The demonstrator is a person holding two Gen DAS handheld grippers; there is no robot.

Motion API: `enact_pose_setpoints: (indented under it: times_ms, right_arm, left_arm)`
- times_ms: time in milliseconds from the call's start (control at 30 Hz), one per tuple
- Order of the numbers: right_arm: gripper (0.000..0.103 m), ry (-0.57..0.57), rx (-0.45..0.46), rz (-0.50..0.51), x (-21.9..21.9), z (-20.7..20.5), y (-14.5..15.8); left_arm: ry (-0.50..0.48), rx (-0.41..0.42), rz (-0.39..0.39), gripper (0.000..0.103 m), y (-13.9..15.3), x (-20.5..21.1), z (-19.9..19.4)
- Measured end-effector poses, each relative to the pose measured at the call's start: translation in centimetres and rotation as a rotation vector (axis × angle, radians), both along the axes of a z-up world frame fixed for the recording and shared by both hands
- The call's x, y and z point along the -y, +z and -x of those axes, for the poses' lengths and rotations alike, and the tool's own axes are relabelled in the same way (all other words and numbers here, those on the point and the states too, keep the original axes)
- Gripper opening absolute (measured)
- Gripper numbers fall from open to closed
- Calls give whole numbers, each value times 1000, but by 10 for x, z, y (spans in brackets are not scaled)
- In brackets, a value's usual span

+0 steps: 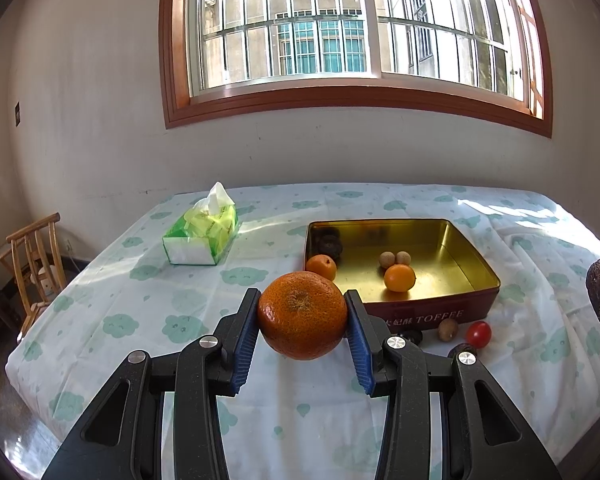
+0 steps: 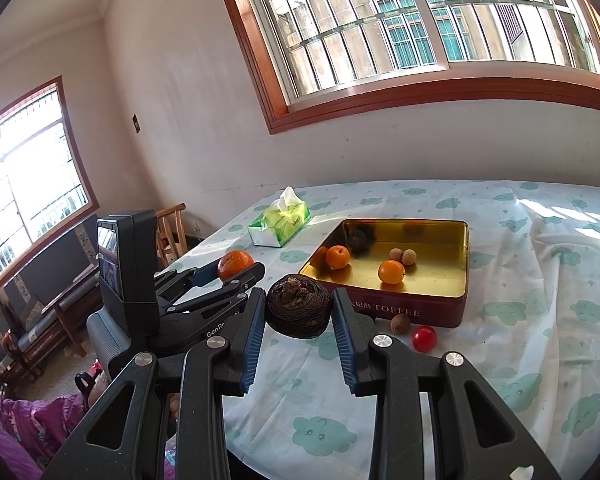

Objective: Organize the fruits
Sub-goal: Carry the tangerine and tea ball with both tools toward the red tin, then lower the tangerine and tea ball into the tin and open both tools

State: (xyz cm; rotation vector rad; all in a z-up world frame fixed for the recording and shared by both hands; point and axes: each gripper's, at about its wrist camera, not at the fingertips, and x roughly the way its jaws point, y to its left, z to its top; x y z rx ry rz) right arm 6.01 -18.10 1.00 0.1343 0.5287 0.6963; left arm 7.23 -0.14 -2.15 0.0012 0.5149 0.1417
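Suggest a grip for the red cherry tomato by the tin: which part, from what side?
Probably take the cherry tomato across its widest middle, coming from above. It is small, round and smooth, resting on the cloth with a brown nut close beside it and the tin just behind, so a low side approach looks crowded.

Large orange (image 1: 302, 315) clamped aloft, dark wrinkled fruit (image 2: 298, 306) clamped aloft, small fruits in toffee tin (image 1: 476, 256)
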Motion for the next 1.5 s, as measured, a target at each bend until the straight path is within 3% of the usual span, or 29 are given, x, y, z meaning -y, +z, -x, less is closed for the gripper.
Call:
enact_pose_setpoints:
  times_ms: [633,1500]
  right_arm:
    - [31,1,-12,6,-8,-3,1]
    - [31,-16,-75,1,-1,-72,-5]
  left_arm:
    - [-10,-19,-10,43,-2,-2,-11]
    - [-45,-58,-45,43,2,-1,-75]
